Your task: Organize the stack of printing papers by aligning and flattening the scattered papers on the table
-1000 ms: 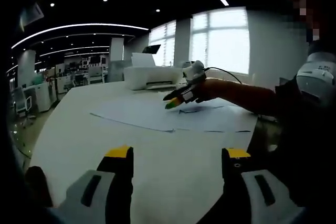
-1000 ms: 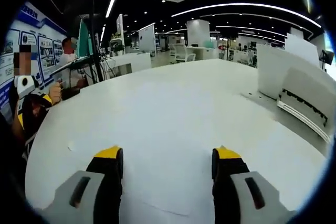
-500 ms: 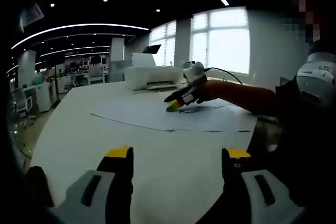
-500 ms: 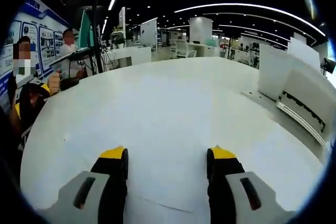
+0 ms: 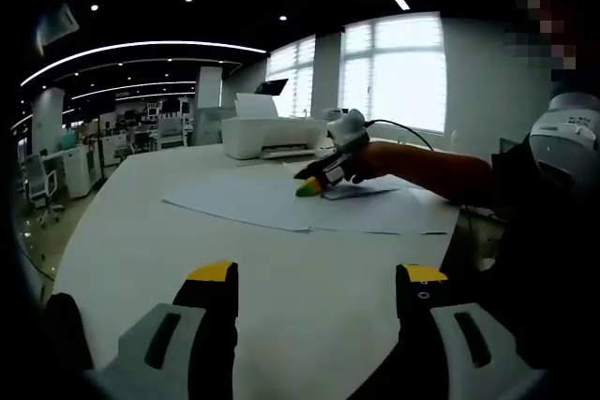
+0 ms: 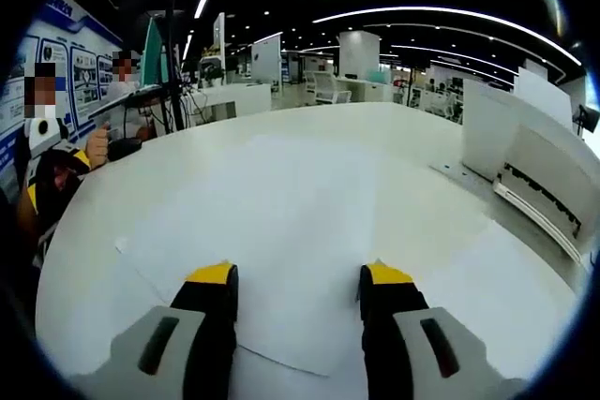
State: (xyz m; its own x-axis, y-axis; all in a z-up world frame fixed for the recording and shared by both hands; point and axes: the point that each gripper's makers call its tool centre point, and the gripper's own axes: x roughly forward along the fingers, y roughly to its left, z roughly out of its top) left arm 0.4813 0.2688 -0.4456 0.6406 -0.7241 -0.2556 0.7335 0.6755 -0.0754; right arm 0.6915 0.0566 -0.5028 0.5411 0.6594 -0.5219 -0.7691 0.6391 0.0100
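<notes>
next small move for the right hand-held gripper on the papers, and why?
Probably lower the right hand-held gripper, jaws open, onto the papers and nudge them square. The sheets lie fanned, edges and corners offset, on the table. The left hand-held gripper hovers open over bare table short of the sheets.

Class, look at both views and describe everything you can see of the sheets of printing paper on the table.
The printing papers are thin white sheets lying flat but fanned out, edges misaligned, on the white table, in front of a white printer. The right gripper tips rest on or just above them. In the right gripper view the overlapping sheets spread ahead of its open jaws.
</notes>
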